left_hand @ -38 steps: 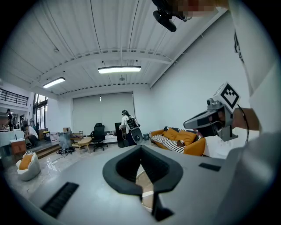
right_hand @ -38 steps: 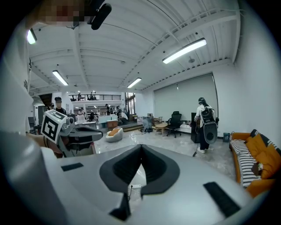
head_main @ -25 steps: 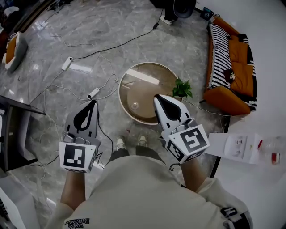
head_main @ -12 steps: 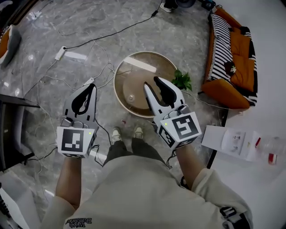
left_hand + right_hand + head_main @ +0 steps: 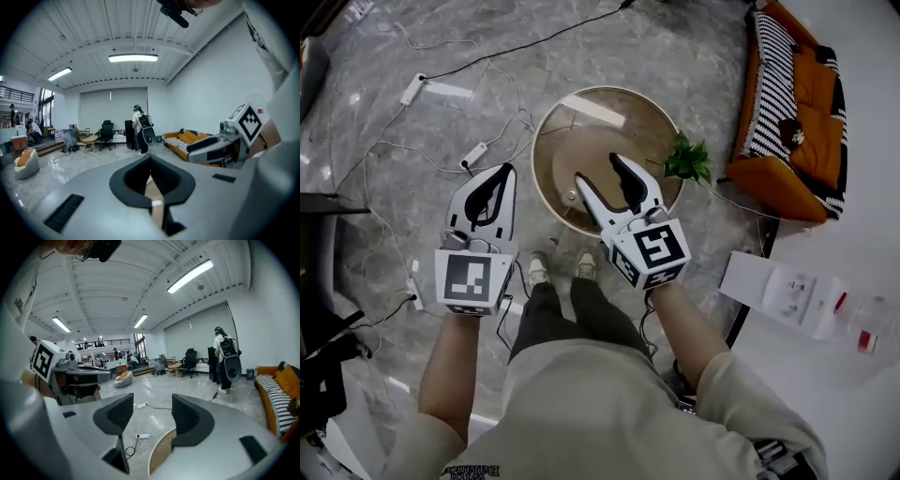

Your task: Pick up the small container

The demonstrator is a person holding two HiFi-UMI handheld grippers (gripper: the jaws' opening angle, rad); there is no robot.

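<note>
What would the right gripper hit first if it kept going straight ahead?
Probably the round table: the right gripper, its jaws just opened wider and empty, points slightly down over it. Depth is unclear; it might clear the rim and reach the floor.

Counts, head view.
Round table (image 5: 628, 131): one, at 12 o'clock from the person's feet.
Small container (image 5: 570, 195): one, on the table toward its 7 o'clock edge.
Potted plant (image 5: 686, 159): one, at the table's 3 o'clock.
Sofa (image 5: 787, 112): one, at 2 o'clock.
White power strips (image 5: 475, 155) on the floor: two clearly seen, at 10 to 11 o'clock.
Shoes (image 5: 534, 270): two.
</note>
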